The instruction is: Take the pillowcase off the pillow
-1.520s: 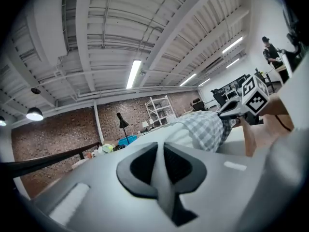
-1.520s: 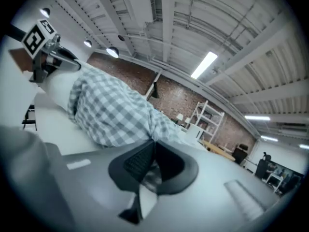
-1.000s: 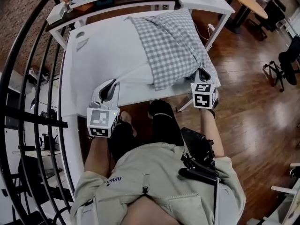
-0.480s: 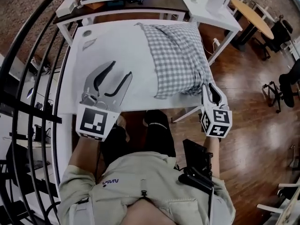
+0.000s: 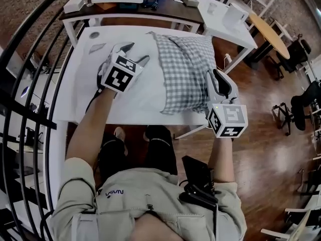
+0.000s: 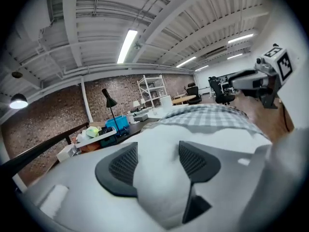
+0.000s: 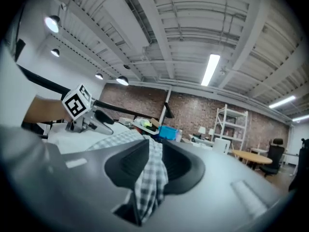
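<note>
The pillow in its grey-and-white checked pillowcase lies on the right half of a white table. My right gripper is at the pillowcase's near right edge, shut on a fold of the checked fabric, which hangs between its pads. My left gripper hovers over the table just left of the pillowcase. Its jaws are opening and stand wide, with only the white surface showing between them and nothing pressed. From there the checked pillowcase lies ahead to the right.
A dark desk with a blue box and clutter stands behind the table. A white side table and a round wooden table stand to the right on the wooden floor. Black railings curve along the left.
My left gripper rose from the table's front edge, moved in beside the pillowcase, and its jaws opened wide. The right gripper stayed at the pillowcase's right edge with the fabric in it.
</note>
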The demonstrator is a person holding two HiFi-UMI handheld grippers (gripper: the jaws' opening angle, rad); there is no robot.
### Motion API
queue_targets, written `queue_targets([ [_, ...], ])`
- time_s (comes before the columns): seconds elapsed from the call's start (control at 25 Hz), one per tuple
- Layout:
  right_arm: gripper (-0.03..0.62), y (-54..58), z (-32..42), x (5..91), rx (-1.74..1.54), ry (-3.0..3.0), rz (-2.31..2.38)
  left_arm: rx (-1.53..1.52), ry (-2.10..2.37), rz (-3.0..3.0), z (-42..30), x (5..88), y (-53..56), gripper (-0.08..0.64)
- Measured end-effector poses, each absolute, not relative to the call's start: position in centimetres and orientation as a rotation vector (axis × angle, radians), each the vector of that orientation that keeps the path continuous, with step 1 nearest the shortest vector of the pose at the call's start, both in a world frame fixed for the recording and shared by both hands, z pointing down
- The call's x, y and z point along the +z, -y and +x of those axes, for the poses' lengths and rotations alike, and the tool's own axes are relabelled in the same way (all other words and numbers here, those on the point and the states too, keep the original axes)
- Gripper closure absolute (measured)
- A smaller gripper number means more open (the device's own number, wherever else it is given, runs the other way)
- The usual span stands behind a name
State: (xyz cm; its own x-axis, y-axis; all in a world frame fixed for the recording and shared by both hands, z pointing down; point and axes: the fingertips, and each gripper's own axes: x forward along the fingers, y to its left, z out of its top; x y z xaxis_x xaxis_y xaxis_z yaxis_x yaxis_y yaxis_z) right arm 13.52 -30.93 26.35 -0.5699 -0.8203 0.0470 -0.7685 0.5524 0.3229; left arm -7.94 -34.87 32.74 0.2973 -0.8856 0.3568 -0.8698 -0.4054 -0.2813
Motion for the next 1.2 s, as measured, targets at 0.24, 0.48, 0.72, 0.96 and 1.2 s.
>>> queue_targets([
  [0.24, 0.482, 34.2, 6.4, 24.4, -0.412, 2.66, 1.122, -0.751, -1.598, -2.507, -5.5, 36.0, 32.5, 0.466],
  [0.48, 0.412, 39.6, 0.6, 26.5, -0.445, 2.457, 1.001, -0.64, -1.549, -2.343, -3.9, 37.1, 28.3, 0.535],
  [0.72, 0.555, 43.2, -0.6, 30.4, -0.478, 2.175, 0.961, -0.385, -1.566, -2.298, -5.4, 32.9, 24.9, 0.545],
  [0.96, 0.572, 47.2, 3.1, 25.2, -0.647, 2.006, 1.207, -0.089, -1.628, -2.29, -8.9, 25.1, 21.9, 0.546],
  [1.2, 0.572, 50.8, 9.8, 23.2, -0.677, 1.84, 1.435, 0.017, -1.682, -2.367, -10.8, 24.7, 22.2, 0.546],
])
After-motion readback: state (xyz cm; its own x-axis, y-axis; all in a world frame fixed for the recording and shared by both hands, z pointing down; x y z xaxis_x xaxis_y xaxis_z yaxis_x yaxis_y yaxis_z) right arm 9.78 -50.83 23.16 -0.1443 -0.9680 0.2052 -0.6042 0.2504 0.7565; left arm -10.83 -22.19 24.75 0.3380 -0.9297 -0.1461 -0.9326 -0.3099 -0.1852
